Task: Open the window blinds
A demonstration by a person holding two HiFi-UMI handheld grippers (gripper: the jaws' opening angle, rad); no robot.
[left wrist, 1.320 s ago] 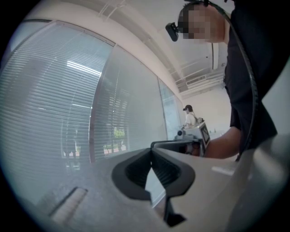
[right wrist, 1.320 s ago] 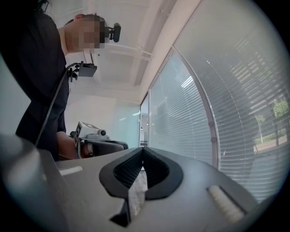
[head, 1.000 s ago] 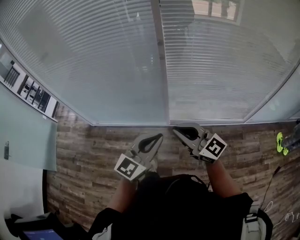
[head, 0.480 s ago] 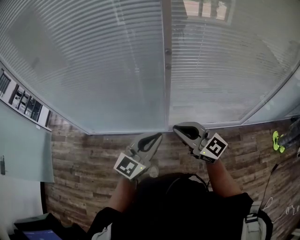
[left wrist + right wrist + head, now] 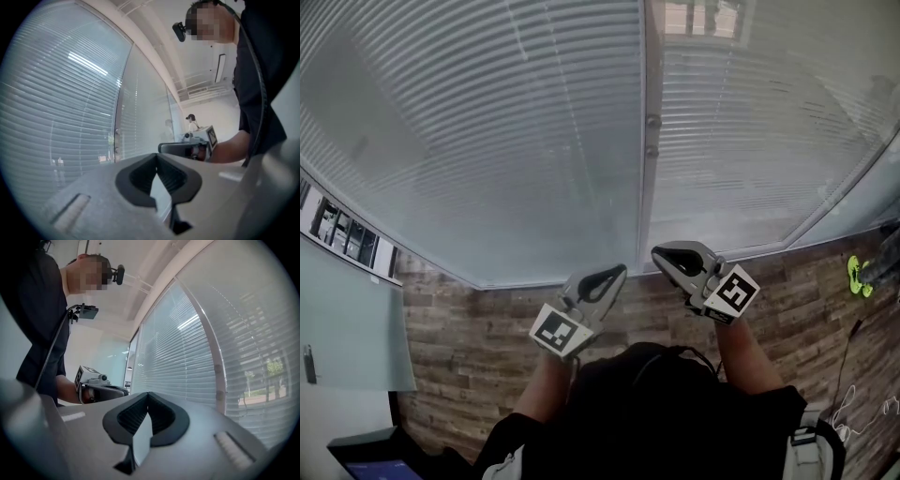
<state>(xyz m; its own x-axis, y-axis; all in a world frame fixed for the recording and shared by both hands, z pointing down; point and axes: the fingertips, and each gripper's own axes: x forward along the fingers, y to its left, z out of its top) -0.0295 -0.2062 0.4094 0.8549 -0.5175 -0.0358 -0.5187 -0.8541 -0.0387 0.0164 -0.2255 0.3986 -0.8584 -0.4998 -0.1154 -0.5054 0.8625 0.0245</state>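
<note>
Ahead of us, beyond the wood floor point(image 5: 459, 337), the blinds point(image 5: 516, 141) cover both panes with their slats turned flat and shut, one blind on each side of the upright post point(image 5: 649, 141). We hold both grippers out before our body, near the blinds but touching nothing. Our left gripper point(image 5: 622, 270) has its jaws pressed together, empty. Our right gripper point(image 5: 656, 253), just beside it, is clenched on nothing too.
</note>
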